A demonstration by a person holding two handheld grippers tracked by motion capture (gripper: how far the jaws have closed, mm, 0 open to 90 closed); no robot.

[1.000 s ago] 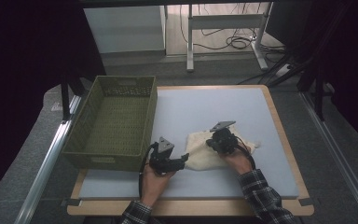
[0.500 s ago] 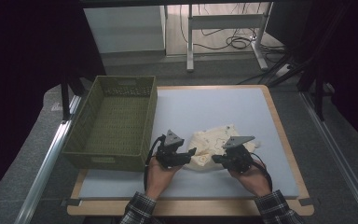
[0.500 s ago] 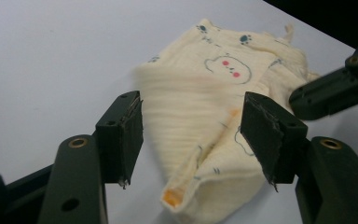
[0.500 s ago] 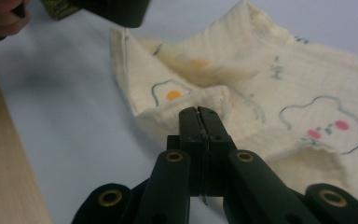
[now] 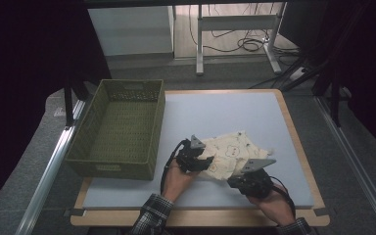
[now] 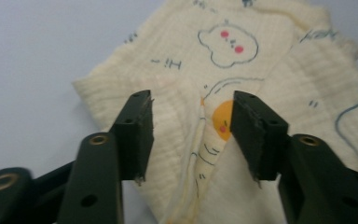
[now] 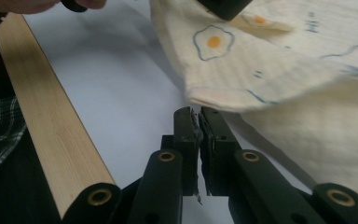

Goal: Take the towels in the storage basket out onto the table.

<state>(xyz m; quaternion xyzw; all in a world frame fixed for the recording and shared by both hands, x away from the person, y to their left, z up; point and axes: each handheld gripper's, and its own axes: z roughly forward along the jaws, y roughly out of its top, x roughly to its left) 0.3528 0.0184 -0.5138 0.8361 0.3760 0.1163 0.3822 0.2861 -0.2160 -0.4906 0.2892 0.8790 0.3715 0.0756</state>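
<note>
Cloth: your cream cloth (image 5: pixel 232 154) lies rumpled on the blue-grey mat (image 5: pixel 235 110), near the front edge, between your two hands.
Left gripper: your left gripper (image 6: pixel 193 135) hangs over the cloth's near-left corner, jaws half apart and just been closing. A raised fold sits between the pads, but they aren't pressing it yet.
Why there: you've lined the jaws up either side of that ridge, so I'd say you're going for a pinch on the fold.
Right gripper: your right gripper (image 7: pixel 198 126) sits low on the mat at the cloth's front edge, jaws almost together with a thin slit between and nothing in them. The cloth's hem hangs just above and beyond the tips.
Basket: the green basket (image 5: pixel 120 169) stands empty to the left of the cloth, apart from it; likely where the cloth ends up.
Writing: none readable. The cloth carries blue outline drawings, a fried egg (image 7: pixel 213 42) and a face with pink cheeks (image 6: pixel 228 42).
</note>
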